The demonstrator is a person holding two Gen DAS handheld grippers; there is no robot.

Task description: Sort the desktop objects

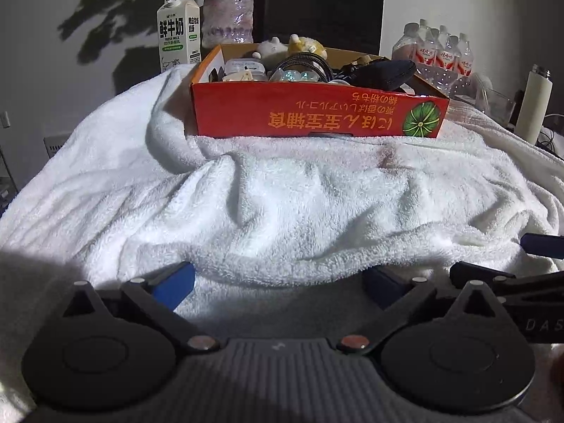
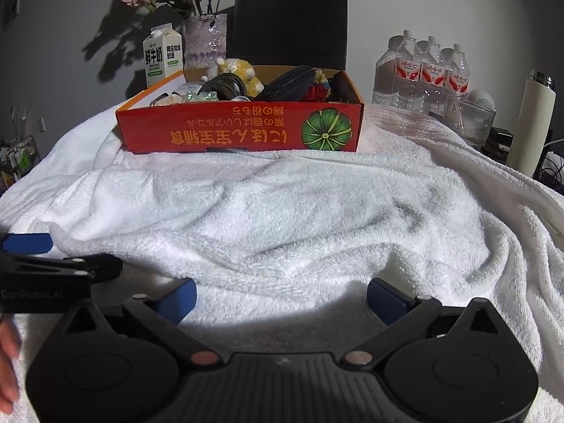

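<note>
left gripper (image 1: 280,283) and right gripper (image 2: 282,299) wide open, empty, low over white towel (image 1: 282,204)

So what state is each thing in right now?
Left gripper: open, empty.
Right gripper: open, empty.
Red box: open-topped, filled with odds and ends.
Milk carton: upright, closed.
Towel: spread out, wrinkled.
Water bottles: upright, capped.

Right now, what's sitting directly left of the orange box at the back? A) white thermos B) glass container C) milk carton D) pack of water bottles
C: the milk carton stands upright behind the orange box's left end, beside the flower vase; the water bottles and thermos are to its right.
</note>
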